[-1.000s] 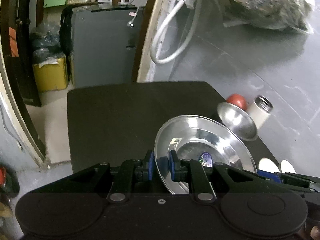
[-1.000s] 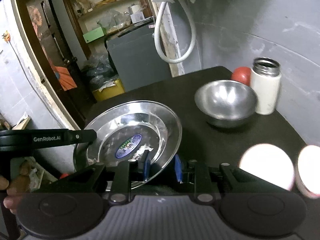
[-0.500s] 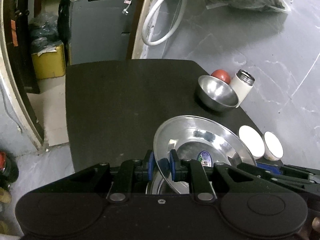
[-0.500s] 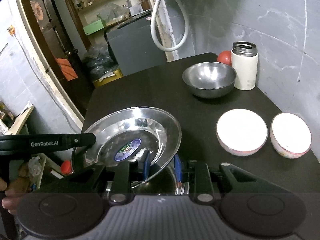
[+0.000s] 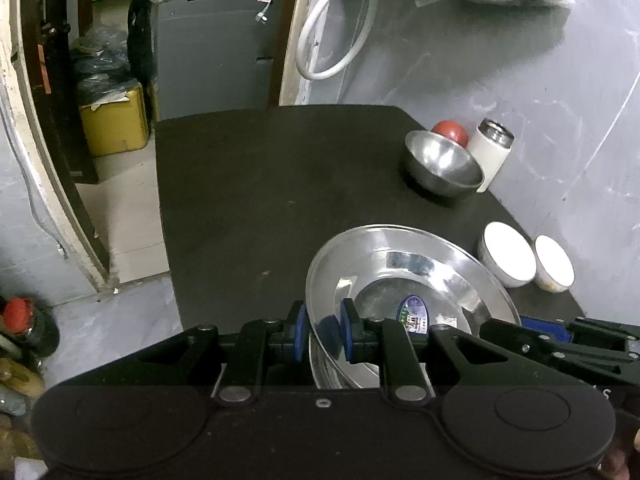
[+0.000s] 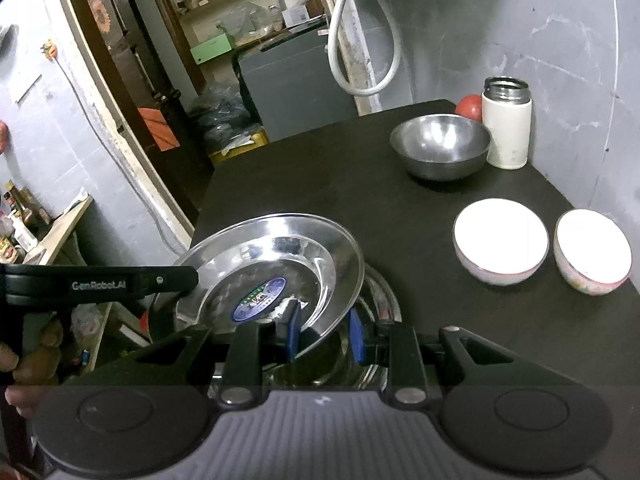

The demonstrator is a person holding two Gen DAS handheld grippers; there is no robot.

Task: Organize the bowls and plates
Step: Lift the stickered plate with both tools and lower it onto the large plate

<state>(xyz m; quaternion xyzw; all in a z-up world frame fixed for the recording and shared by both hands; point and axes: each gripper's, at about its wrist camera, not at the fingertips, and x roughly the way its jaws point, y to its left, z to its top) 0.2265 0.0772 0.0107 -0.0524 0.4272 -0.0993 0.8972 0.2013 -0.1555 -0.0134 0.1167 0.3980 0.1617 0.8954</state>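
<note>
Shiny silver steel plate (image 6: 276, 264) carries a blue oval sticker (image 6: 260, 298); black tabletop (image 5: 260, 184); two white bowls (image 6: 500, 240) at three o'clock; red ball (image 6: 470, 106), white flask (image 6: 507, 128) at one o'clock.

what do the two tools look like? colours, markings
Both tools are black linkage frames with blue finger pads and silver pivot bolts. The left tool has a smooth black body; white "GenRobot.AI" lettering runs along its side. The right tool has a ribbed grey body.
</note>
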